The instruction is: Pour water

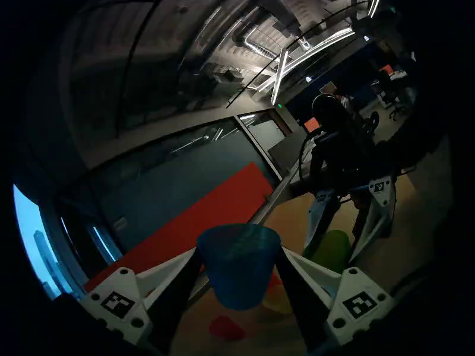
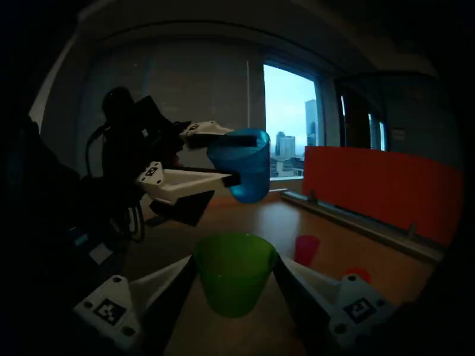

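Observation:
My left gripper (image 1: 238, 261) is shut on a blue cup (image 1: 237, 279), both fingers pressing its sides. In the right gripper view that blue cup (image 2: 244, 163) hangs high above the wooden table (image 2: 285, 222), roughly upright, held by the left gripper (image 2: 237, 159). My right gripper (image 2: 234, 264) is shut on a green cup (image 2: 234, 279) whose open mouth faces up. The left gripper view shows the green cup (image 1: 332, 249) lower and farther off, between the right gripper's (image 1: 339, 242) white fingers. Whether either cup holds water is too dark to tell.
A pink cup (image 2: 306, 248) and a red cup (image 2: 357, 275) stand on the table beyond the green one; a red cup (image 1: 225, 327) and a yellow cup (image 1: 278, 299) lie below the blue cup. A red partition (image 2: 386, 184) edges the table's far side.

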Motion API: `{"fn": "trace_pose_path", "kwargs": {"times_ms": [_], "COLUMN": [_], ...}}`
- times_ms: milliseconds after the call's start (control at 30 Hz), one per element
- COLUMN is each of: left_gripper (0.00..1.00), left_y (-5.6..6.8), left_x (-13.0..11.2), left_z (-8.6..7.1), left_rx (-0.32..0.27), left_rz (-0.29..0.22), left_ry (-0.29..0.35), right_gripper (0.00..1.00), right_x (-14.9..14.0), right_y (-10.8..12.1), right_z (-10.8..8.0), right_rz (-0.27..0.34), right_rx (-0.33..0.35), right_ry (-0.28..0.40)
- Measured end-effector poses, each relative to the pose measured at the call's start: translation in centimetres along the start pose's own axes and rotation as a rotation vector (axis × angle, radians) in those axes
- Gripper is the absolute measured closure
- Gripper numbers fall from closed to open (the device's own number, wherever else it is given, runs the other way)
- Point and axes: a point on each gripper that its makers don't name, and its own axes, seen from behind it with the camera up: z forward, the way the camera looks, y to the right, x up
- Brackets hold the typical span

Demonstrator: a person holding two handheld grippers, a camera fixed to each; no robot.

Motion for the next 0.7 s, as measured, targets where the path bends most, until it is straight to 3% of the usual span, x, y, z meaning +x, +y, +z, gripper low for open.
{"fn": "trace_pose_path", "kwargs": {"times_ms": [700], "left_gripper": [0.15], "left_y": [0.3], "left_x": [1.0], "left_z": [-0.1], "left_rx": [-0.003], "left_rz": [0.174], "left_ry": [-0.002], "right_gripper": [0.08], "right_x": [0.4], "right_y": [-1.1], "right_z": [0.8], "right_rz": [-0.006], "right_rx": [0.029], "right_ry": [0.008]}}
